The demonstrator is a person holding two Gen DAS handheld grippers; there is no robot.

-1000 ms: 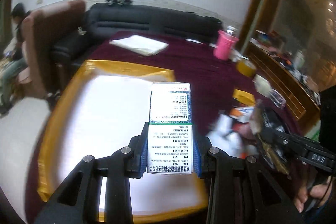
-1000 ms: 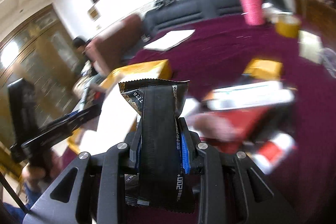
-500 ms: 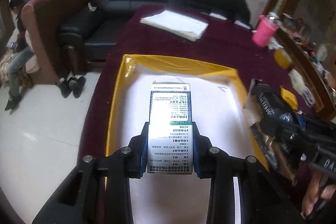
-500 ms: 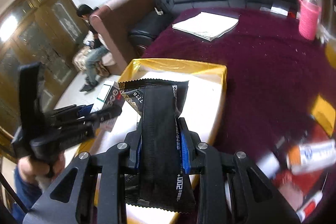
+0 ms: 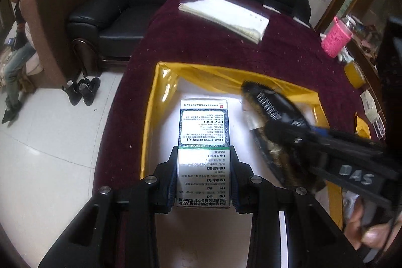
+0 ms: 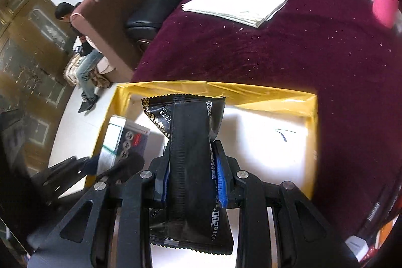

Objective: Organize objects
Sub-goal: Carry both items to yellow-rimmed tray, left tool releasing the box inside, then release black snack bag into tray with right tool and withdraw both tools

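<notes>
The left gripper (image 5: 203, 177) is gripping a printed medicine box (image 5: 204, 140) between its jaws, long axis pointing forward over the yellow-rimmed tray (image 5: 150, 117) on the bench. The right gripper (image 6: 193, 182) is clamping a black snack packet (image 6: 191, 142) just beside it, also above the tray. Both seem to be hanging clear of the white floor, though height is hard to judge. Open room is lying ahead and rightward.
</notes>
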